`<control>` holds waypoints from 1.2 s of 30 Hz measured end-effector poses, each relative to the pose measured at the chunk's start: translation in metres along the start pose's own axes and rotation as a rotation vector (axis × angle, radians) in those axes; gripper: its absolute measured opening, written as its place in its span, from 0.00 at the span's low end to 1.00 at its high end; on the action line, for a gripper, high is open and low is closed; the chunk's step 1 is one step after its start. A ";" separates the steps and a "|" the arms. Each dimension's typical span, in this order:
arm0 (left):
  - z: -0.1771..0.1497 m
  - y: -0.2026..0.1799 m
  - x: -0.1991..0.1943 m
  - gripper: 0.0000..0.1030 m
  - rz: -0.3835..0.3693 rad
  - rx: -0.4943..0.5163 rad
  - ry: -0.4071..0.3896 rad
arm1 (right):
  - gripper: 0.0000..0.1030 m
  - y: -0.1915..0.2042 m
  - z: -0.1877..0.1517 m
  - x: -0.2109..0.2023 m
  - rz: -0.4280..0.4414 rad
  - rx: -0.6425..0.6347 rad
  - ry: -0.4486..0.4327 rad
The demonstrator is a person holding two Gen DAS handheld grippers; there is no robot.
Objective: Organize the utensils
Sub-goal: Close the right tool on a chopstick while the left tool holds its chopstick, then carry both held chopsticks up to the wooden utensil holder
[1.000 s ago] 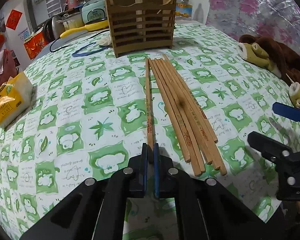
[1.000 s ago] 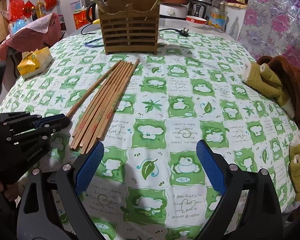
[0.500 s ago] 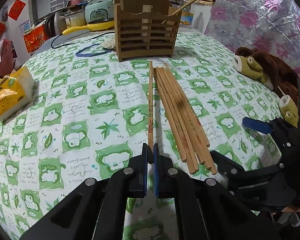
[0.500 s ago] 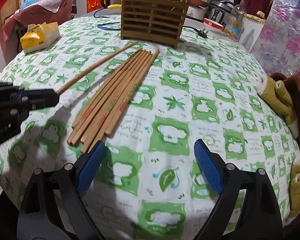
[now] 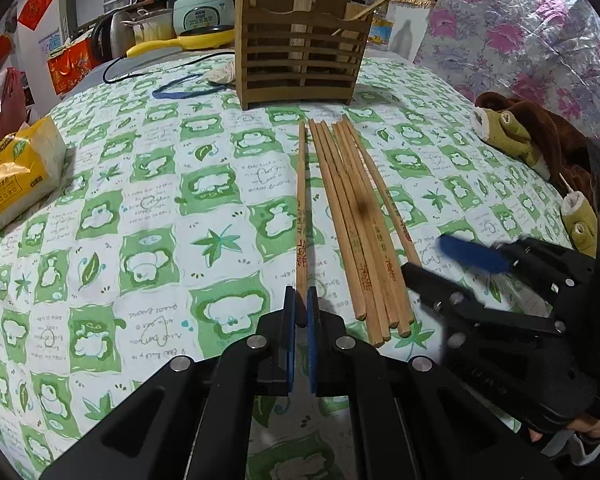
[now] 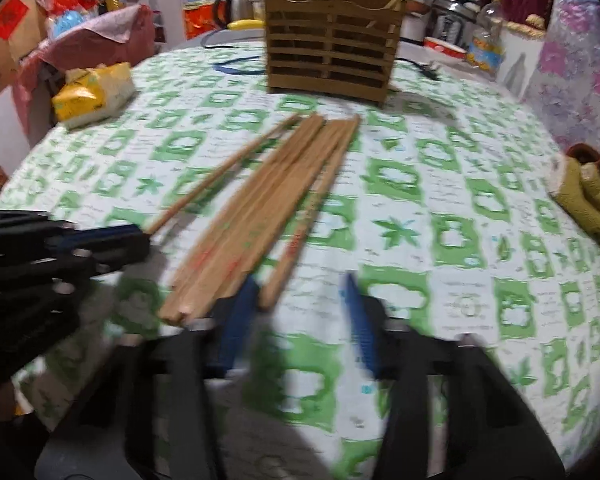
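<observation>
On the green-patterned tablecloth my left gripper is shut on the near end of a single wooden chopstick, which points toward the slatted wooden utensil holder. To its right lie several more chopsticks side by side. My right gripper is at their near ends, its jaws closing. The end of the rightmost chopstick is between them, beside the left pad, and is not pinched. The holder has two sticks standing in it.
A yellow tissue pack lies at the left edge of the table. A brown and green plush toy is at the right edge. A blue cord lies left of the holder, with kitchen appliances behind.
My right gripper has moved left to the near ends of the loose chopsticks and its jaws have narrowed. The left gripper still holds the single chopstick in the same place.
</observation>
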State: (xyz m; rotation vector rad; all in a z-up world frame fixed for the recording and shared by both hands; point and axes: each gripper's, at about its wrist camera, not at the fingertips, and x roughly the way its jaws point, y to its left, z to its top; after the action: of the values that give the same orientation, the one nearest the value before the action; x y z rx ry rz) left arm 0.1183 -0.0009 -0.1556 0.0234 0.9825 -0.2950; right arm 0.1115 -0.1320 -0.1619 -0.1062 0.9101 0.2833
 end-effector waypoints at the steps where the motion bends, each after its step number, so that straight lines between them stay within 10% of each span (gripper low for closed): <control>1: 0.000 0.001 0.000 0.05 0.002 -0.003 -0.002 | 0.11 0.001 -0.001 -0.001 0.006 0.003 0.004; 36: 0.043 0.006 -0.079 0.05 0.040 0.095 -0.145 | 0.06 -0.081 0.049 -0.116 0.074 0.177 -0.260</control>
State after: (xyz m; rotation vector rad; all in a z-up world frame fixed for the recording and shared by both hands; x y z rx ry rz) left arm 0.1137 0.0172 -0.0674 0.1062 0.8227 -0.3022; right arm 0.1047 -0.2218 -0.0425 0.1264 0.6779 0.2766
